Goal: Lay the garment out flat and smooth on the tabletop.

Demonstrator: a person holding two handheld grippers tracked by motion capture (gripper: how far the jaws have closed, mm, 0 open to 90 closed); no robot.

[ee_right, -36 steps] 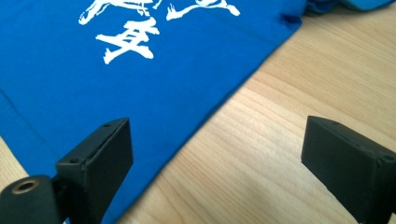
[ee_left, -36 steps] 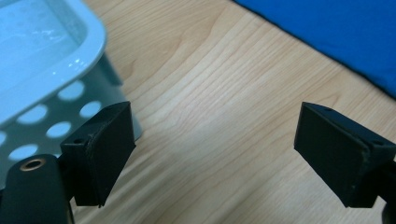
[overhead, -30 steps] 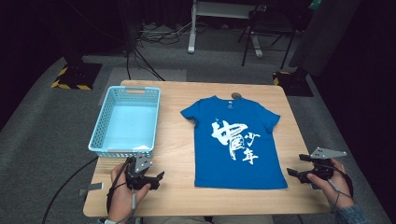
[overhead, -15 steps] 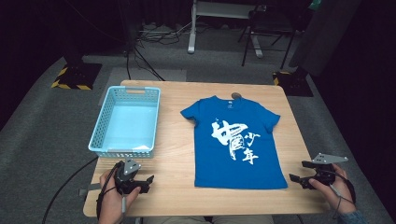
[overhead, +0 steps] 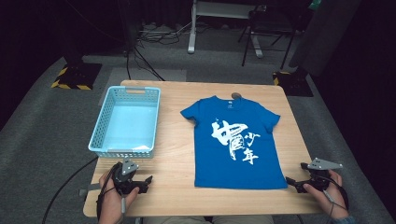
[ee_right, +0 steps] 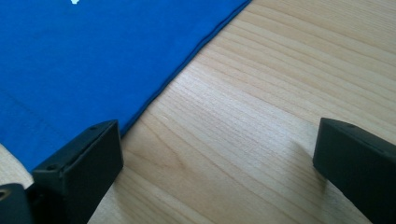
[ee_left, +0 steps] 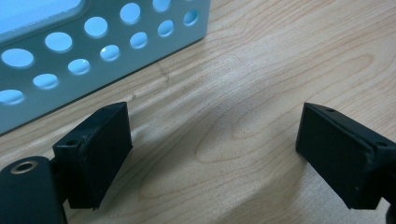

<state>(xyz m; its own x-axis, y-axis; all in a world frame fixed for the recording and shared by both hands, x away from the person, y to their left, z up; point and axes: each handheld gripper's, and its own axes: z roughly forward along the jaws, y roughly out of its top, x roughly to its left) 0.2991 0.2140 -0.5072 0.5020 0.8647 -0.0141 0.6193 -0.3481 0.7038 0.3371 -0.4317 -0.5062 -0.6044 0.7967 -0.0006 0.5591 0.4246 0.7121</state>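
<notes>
Blue T-shirt [overhead: 233, 140] flat on wooden table [overhead: 177, 158].
Light blue basket [overhead: 125, 122] left of T-shirt; left gripper [overhead: 145, 181] and right gripper [overhead: 290, 181] flank its hem.

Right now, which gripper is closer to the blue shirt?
Right. The right gripper sits just off the shirt's near right corner, jaws open over bare wood beside the hem. The left gripper is farther away, past the shirt's left edge, just below the basket.
</notes>
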